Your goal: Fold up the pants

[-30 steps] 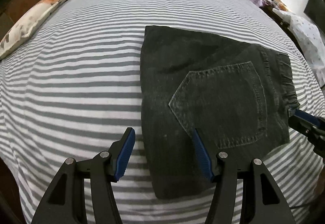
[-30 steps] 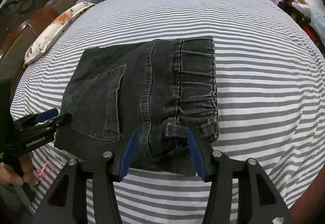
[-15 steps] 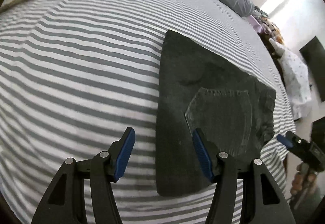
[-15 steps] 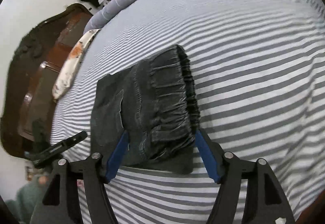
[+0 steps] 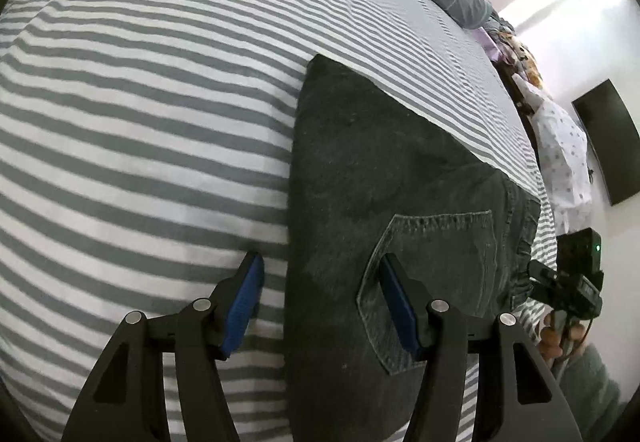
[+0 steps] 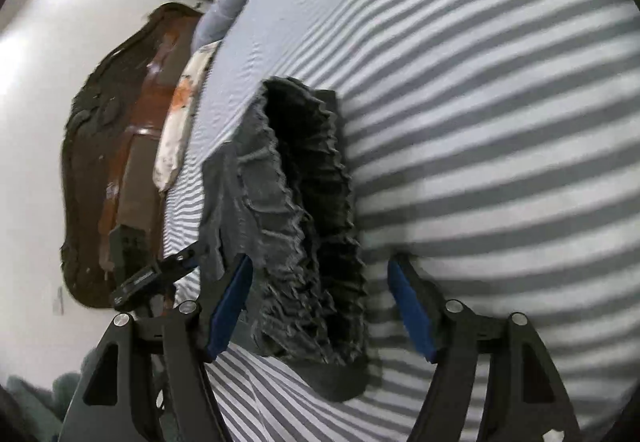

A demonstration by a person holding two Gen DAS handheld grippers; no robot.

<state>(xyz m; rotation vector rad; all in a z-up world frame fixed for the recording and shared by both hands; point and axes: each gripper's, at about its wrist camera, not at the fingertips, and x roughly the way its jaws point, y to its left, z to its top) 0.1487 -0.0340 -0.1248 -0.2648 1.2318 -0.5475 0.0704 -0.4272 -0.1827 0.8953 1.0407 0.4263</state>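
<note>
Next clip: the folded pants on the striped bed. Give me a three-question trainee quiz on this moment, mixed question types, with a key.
1. True or false: the pants lie folded on the striped sheet with a back pocket facing up.
2. Which end of the pants sits between the fingers of the right gripper? A) gathered waistband B) leg hem C) back pocket
3. Fill in: the left gripper straddles the pants' ____ edge, one finger over the sheet.

Key: 1 true; 2 A; 3 folded side
</note>
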